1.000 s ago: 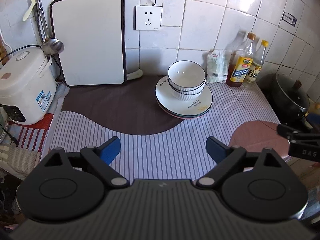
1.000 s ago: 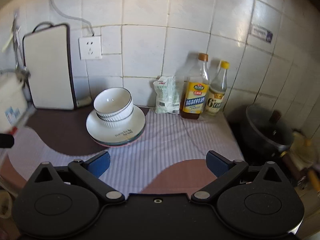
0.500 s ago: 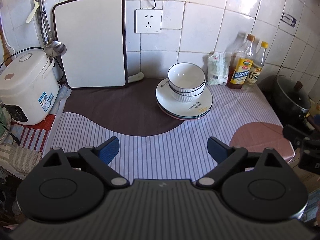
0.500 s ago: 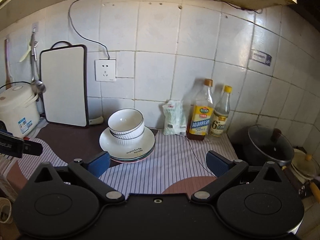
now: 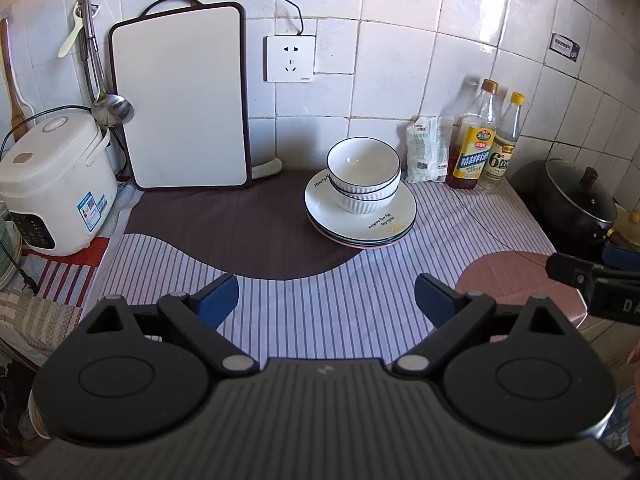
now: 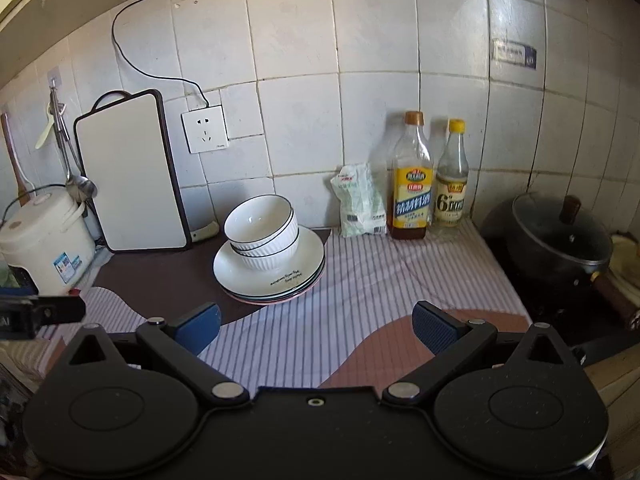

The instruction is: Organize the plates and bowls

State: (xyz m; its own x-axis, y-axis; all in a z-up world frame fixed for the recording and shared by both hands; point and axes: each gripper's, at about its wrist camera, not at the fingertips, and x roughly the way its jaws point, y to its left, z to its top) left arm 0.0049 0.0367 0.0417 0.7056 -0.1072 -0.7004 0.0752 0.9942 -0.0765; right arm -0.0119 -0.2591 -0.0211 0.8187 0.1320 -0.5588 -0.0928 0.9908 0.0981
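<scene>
Both claws, left (image 5: 326, 294) and right (image 6: 316, 322), still spread and empty, farther back from the unmoved bowls (image 5: 363, 174).

Desk (image 5: 320, 320) under a striped cloth (image 5: 460, 216) with brown and pink patches. Ahead of the jaws, slightly right in the left view — stack of plates (image 5: 362, 222) on the brown patch edge. Far left: white rice cooker (image 5: 52, 184), cutting board (image 5: 182, 100) leaning on the wall. Far right at the wall — white packet (image 6: 360, 200), two bottles (image 6: 412, 184). Dark lidded pot (image 6: 560, 240) beyond the right edge.
</scene>
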